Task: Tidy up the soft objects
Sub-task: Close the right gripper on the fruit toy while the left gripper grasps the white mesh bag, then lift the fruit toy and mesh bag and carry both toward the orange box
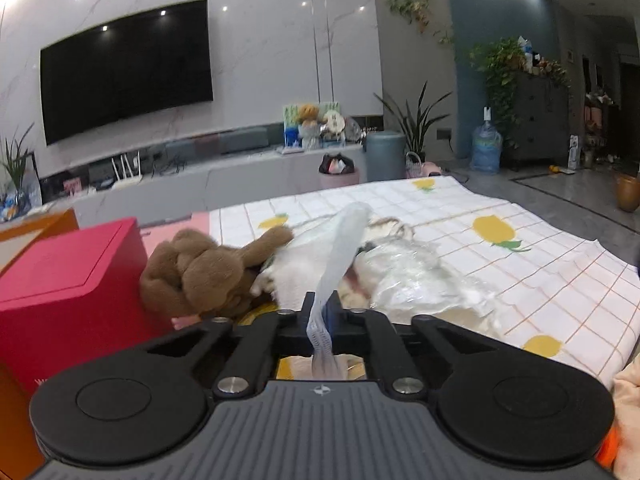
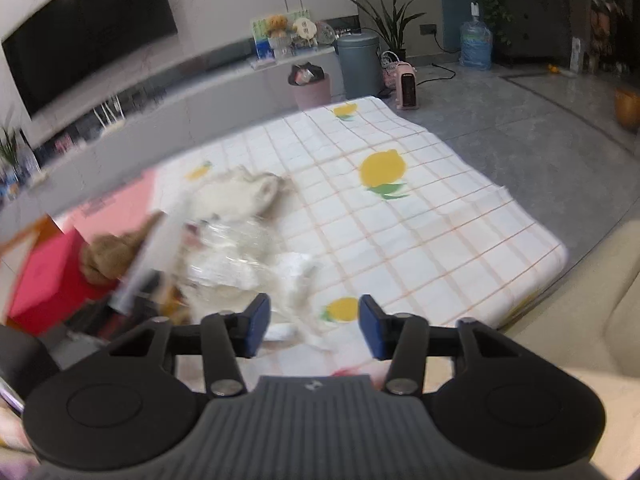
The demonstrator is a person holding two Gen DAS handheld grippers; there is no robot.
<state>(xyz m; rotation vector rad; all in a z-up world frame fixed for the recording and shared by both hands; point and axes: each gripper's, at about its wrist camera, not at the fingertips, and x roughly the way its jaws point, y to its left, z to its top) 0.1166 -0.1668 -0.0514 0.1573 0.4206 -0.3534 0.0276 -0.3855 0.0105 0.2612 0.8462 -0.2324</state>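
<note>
My left gripper (image 1: 322, 312) is shut on the white edge strip (image 1: 340, 256) of a clear plastic bag (image 1: 404, 268) that lies on the lemon-print cloth (image 1: 520, 280). A white plush toy (image 1: 296, 276) lies inside or under the bag. A brown plush dog (image 1: 208, 272) lies beside it, against a red box (image 1: 68, 280). My right gripper (image 2: 314, 326) is open and empty, above the cloth (image 2: 400, 232) near the bag (image 2: 236, 252). The right wrist view is blurred; the brown plush (image 2: 108, 256) and white plush (image 2: 240, 192) show there.
A red box (image 2: 40, 280) and an orange box (image 1: 36, 224) stand at the left. Beyond the cloth are a TV console (image 1: 200, 168), a pink bin (image 2: 312, 88), a grey bin (image 2: 358, 64) and a small pink heater (image 2: 406, 88). A beige cushion (image 2: 608, 300) is at right.
</note>
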